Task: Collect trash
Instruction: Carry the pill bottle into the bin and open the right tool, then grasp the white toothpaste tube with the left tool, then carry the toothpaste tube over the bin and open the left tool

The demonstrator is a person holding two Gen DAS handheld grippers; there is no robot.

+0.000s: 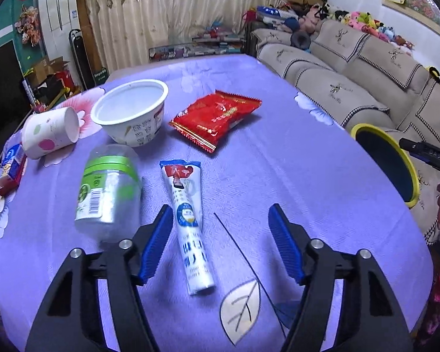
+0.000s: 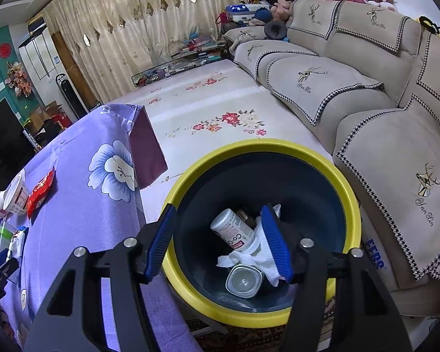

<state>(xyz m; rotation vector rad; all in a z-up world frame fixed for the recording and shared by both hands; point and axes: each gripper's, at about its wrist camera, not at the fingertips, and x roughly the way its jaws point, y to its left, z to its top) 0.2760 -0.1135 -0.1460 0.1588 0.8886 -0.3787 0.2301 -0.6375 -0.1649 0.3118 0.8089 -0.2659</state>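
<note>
step in hand, judged: pick-up of the long white-and-blue wrapper tube [image 1: 187,223] from the counter [image 1: 308,176], which wears a purple flowered cloth.

left hand-held gripper [image 1: 220,243]: released, jaws apart. the tube lies between the blue pads, close beside the left pad [image 1: 157,243] and well clear of the other; no pressing is visible. advice: centre the jaws over the tube, lower until the pad tips meet the cloth, and close across the narrow width. keep the left pad off the clear bottle with the green label [image 1: 108,193], which lies just beside the tube. a thin dark stick [image 1: 240,252] lies between the tube and the right pad and may be caught too.

right hand-held gripper [image 2: 218,243]: released, holds nothing, hangs over the bin.

containers:
- yellow-rimmed bin [image 2: 261,316], beside the counter: holds a white bottle [image 2: 234,231], a clear jar [image 2: 245,281], crumpled white tissue [image 2: 264,261] and a dark item, partly hidden.
- white bowl [image 1: 132,114], upright: appears empty.
- paper cup [image 1: 52,132], on its side: interior not in view.

also uncollected: red snack packet [image 1: 217,117], small carton [image 1: 11,167].
</note>
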